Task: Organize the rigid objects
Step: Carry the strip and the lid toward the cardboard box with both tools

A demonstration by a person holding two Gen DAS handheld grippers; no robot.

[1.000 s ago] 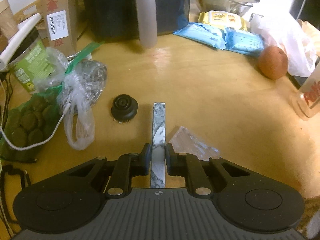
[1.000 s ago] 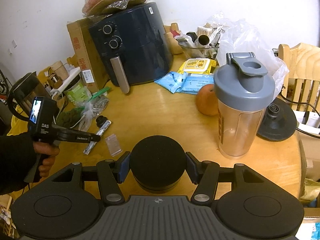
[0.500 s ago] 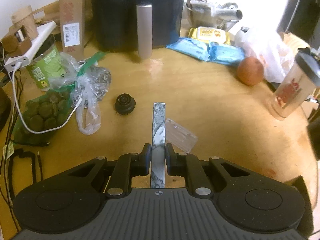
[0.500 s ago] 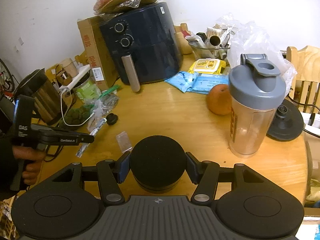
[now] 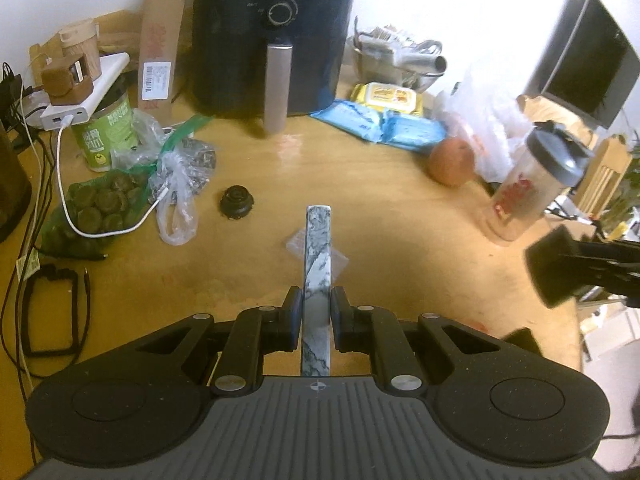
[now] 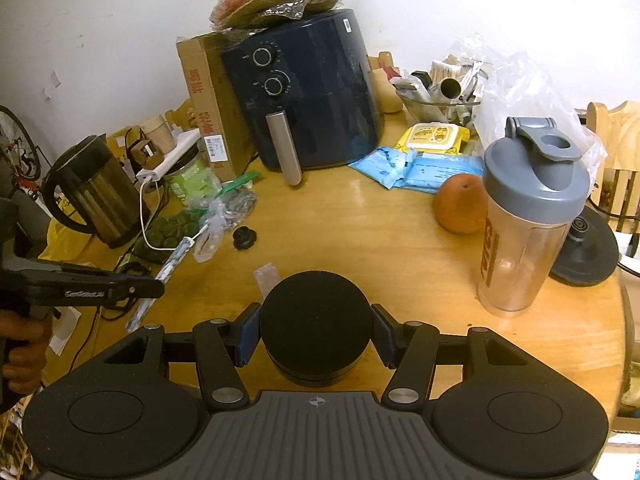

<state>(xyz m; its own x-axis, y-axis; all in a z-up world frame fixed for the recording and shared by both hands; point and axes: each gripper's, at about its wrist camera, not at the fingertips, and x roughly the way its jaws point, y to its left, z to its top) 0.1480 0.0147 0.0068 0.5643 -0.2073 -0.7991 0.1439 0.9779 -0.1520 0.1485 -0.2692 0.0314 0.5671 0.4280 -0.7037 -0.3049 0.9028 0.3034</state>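
- Your left gripper (image 5: 315,307) is clamped tight on a marbled flat bar (image 5: 318,256); bar sticks fwd past the pads, held up off the wooden table (image 5: 380,208).
- From the right wrist cam, that bar (image 6: 168,270) hangs over the table's left edge, tilted, w/ your hand (image 6: 22,350) on the grip.
- Your right gripper (image 6: 316,338) is partway open, pads pressed on both sides of a round black puck (image 6: 316,320), also off the surface.
- Small clear plastic bag (image 5: 298,242) lies flat mid-table, under the bar's tip in the left view.
- Black knob-like cap (image 5: 237,200) sits left of centre, just beside the crumpled plastic bags (image 5: 176,184).
- Air fryer (image 6: 304,92) stands at the far edge; orange fruit (image 6: 460,204) & shaker bottle (image 6: 528,216) near the right edge, close together.
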